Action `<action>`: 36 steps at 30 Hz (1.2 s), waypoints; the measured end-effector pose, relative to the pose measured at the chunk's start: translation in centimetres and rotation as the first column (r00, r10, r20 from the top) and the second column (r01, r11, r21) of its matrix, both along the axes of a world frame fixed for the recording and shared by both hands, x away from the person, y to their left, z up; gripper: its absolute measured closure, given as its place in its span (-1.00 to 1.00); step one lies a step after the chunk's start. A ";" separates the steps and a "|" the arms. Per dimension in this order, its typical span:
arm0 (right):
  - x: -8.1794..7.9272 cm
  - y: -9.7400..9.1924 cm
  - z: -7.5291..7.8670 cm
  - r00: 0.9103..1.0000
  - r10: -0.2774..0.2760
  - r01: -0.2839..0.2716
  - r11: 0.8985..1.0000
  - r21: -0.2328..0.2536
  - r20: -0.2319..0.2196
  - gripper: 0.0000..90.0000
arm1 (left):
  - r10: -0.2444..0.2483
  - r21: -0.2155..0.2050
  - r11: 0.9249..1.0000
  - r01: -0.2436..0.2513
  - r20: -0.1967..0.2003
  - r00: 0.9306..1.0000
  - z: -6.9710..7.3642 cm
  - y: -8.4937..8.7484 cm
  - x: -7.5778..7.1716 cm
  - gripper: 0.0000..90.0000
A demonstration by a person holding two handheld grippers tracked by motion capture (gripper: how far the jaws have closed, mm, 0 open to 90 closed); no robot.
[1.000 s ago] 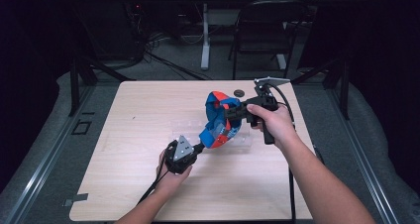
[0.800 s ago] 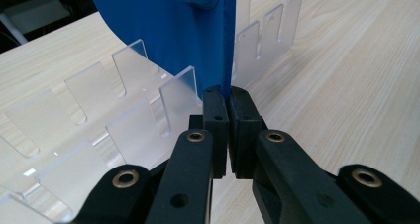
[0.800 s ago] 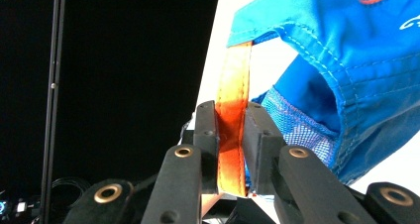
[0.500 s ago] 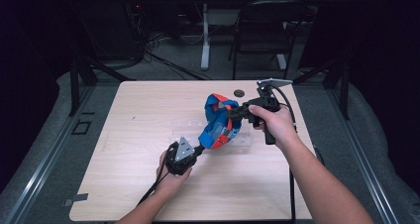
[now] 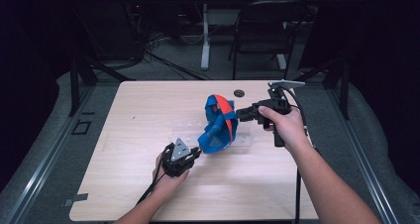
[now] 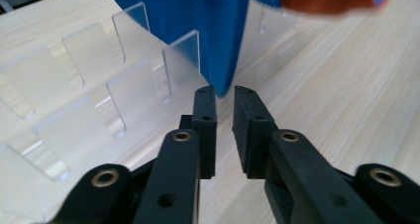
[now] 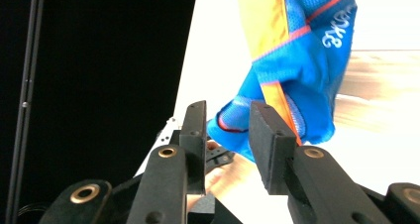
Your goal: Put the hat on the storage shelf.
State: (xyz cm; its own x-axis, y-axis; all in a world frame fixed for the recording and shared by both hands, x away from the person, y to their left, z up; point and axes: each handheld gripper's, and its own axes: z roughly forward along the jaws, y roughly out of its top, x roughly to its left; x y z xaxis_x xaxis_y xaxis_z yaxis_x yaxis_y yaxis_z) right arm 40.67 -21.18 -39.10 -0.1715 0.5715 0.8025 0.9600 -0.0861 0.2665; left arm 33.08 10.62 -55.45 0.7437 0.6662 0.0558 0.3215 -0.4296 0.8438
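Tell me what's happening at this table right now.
A person at a light wooden table works a handheld tool in each hand on a blue and orange fabric garment that stands bunched up over a clear plastic rack with upright tabs. The left tool sits at the garment's lower edge, the right tool at its upper side. Both tools' jaws have just been opening, and neither pinches the cloth now, so the garment looks just released onto the rack.

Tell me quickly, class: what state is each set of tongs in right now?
Left tongs: jaws just opened, a gap between the pads, the blue cloth's tip just ahead of them, not gripped.
Right tongs: jaws just opened, cloth beyond them, nothing held.
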 end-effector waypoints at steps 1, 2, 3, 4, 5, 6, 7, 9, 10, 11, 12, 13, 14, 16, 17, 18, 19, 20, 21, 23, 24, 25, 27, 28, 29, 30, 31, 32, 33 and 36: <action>-0.2 -0.1 -0.1 1.000 -0.004 0.004 1.000 -0.009 -0.002 0.53 | -0.001 0.001 1.000 0.001 -0.004 1.000 0.0 0.1 -0.1 0.72; -0.3 -0.2 -0.2 1.000 -0.006 0.006 1.000 -0.012 -0.001 0.53 | -0.002 0.002 1.000 0.002 -0.007 1.000 0.0 0.3 -0.2 0.67; -0.4 -0.3 -0.3 1.000 -0.007 0.007 1.000 -0.018 0.002 0.52 | -0.001 0.005 1.000 0.001 -0.008 1.000 0.0 0.4 -0.3 0.65; -0.4 -0.3 -0.3 1.000 -0.007 0.007 1.000 -0.018 0.002 0.52 | -0.001 0.005 1.000 0.001 -0.008 1.000 0.0 0.4 -0.3 0.61; -0.6 -0.3 -0.4 1.000 -0.010 0.011 1.000 -0.027 0.012 0.52 | 0.002 0.005 1.000 -0.002 -0.013 1.000 0.0 0.7 -0.5 0.61; -0.8 -0.5 -0.6 1.000 -0.007 0.008 0.999 -0.051 0.014 0.52 | 0.009 0.010 1.000 -0.009 -0.018 1.000 0.1 1.0 -0.5 0.55; -1.0 -0.6 -0.7 1.000 -0.009 0.010 0.998 -0.056 0.016 0.52 | 0.014 0.009 1.000 -0.013 -0.020 1.000 0.1 1.1 -0.5 0.53; -1.2 -0.8 -1.0 1.000 -0.007 0.008 0.998 -0.065 0.016 0.52 | 0.023 0.006 1.000 -0.023 -0.028 0.999 0.2 1.5 -0.6 0.49; -1.3 -0.8 -1.1 1.000 -0.013 0.014 0.998 -0.066 0.015 0.52 | 0.028 0.007 1.000 -0.027 -0.029 0.999 0.2 1.7 -0.5 0.48; -1.4 -1.0 -1.3 1.000 -0.012 0.013 0.998 -0.069 0.017 0.51 | 0.030 0.006 1.000 -0.030 -0.031 0.999 0.2 1.9 -0.5 0.47; -1.5 -1.1 -1.5 1.000 -0.019 0.021 0.997 -0.072 0.019 0.51 | 0.031 0.009 0.999 -0.031 -0.035 0.999 0.2 2.1 -0.6 0.46; -1.6 -1.2 -1.6 1.000 -0.015 0.017 0.997 -0.082 0.019 0.51 | 0.035 0.009 0.999 -0.035 -0.032 0.999 0.3 2.3 -0.6 0.44; -1.7 -1.3 -1.7 0.999 -0.021 0.023 0.996 -0.089 0.024 0.51 | 0.035 0.009 0.999 -0.035 -0.032 0.999 0.3 2.3 -0.6 0.42; -1.9 -1.5 -2.0 0.999 -0.025 0.027 0.995 -0.093 0.025 0.51 | 0.039 0.005 0.999 -0.039 -0.045 0.998 0.4 2.9 -0.7 0.38; -2.0 -1.6 -2.0 1.000 -0.020 0.022 0.995 -0.095 0.024 0.51 | 0.039 0.005 0.999 -0.039 -0.045 0.998 0.4 2.9 -0.7 0.37; -2.0 -1.6 -2.0 1.000 -0.020 0.022 0.995 -0.095 0.024 0.51 | 0.038 0.000 0.999 -0.038 -0.051 0.998 0.5 3.1 -0.7 0.37; -2.3 -1.8 -2.1 0.999 -0.022 0.026 0.994 -0.108 0.034 0.50 | 0.042 -0.002 0.999 -0.043 -0.057 0.997 0.7 3.5 -0.8 0.34; -2.4 -1.8 -2.2 0.999 -0.023 0.027 0.993 -0.113 0.040 0.50 | 0.043 -0.001 0.999 -0.043 -0.060 0.997 0.8 3.8 -0.8 0.33; -2.6 -1.9 -2.3 0.999 -0.029 0.034 0.992 -0.119 0.046 0.49 | 0.042 0.001 0.999 -0.042 -0.065 0.997 0.8 4.0 -0.9 0.31; -2.9 -2.0 -2.5 0.998 -0.027 0.034 0.990 -0.134 0.057 0.48 | 0.049 0.001 0.999 -0.050 -0.074 0.996 0.9 4.5 -0.9 0.29; -3.1 -2.0 -2.6 0.998 -0.031 0.039 0.989 -0.139 0.061 0.48 | 0.053 0.001 0.999 -0.053 -0.080 0.995 0.9 4.8 -1.0 0.28; -3.3 -2.0 -2.7 0.998 -0.030 0.040 0.988 -0.151 0.064 0.47 | 0.055 0.004 0.999 -0.054 -0.086 0.995 1.0 5.1 -1.1 0.27; -3.7 -2.0 -3.0 0.996 -0.022 0.037 0.983 -0.178 0.085 0.45 | 0.056 0.010 0.998 -0.056 -0.091 0.994 1.0 5.6 -1.3 0.26; -4.0 -1.9 -3.2 0.994 -0.026 0.045 0.981 -0.188 0.104 0.45 | 0.056 0.010 0.998 -0.056 -0.091 0.994 1.0 5.6 -1.3 0.25; -4.3 -2.0 -3.3 0.993 -0.016 0.040 0.978 -0.204 0.115 0.43 | 0.061 0.011 0.998 -0.061 -0.094 0.994 1.1 6.1 -1.5 0.24; -4.3 -2.0 -3.3 0.993 -0.016 0.040 0.978 -0.204 0.115 0.43 | 0.061 0.011 0.998 -0.061 -0.094 0.994 1.1 6.1 -1.5 0.24; -4.8 -2.0 -3.7 0.990 -0.010 0.043 0.972 -0.230 0.142 0.39 | 0.063 0.011 0.998 -0.062 -0.100 0.993 1.1 6.4 -1.6 0.23; -4.8 -2.0 -3.7 0.990 -0.010 0.043 0.972 -0.230 0.142 0.39 | 0.065 0.007 0.998 -0.065 -0.100 0.993 1.0 6.7 -1.7 0.23; -5.4 -2.0 -4.3 0.985 0.007 0.039 0.964 -0.262 0.171 0.36 | 0.063 -0.007 0.998 -0.064 -0.107 0.992 0.8 7.1 -1.7 0.22; -6.3 -1.9 -5.8 0.979 0.013 0.047 0.957 -0.288 0.203 0.34 | 0.065 -0.028 0.997 -0.069 -0.119 0.991 0.5 7.5 -1.6 0.21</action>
State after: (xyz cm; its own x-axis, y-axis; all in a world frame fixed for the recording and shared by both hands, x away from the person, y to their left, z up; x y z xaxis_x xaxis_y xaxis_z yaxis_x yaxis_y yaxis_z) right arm 34.36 -23.10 -44.93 -0.3001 0.7782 0.5517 0.8831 0.0081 0.4690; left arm 31.49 18.16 -54.91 0.6976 0.7147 -0.0512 0.4465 -0.3776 0.8112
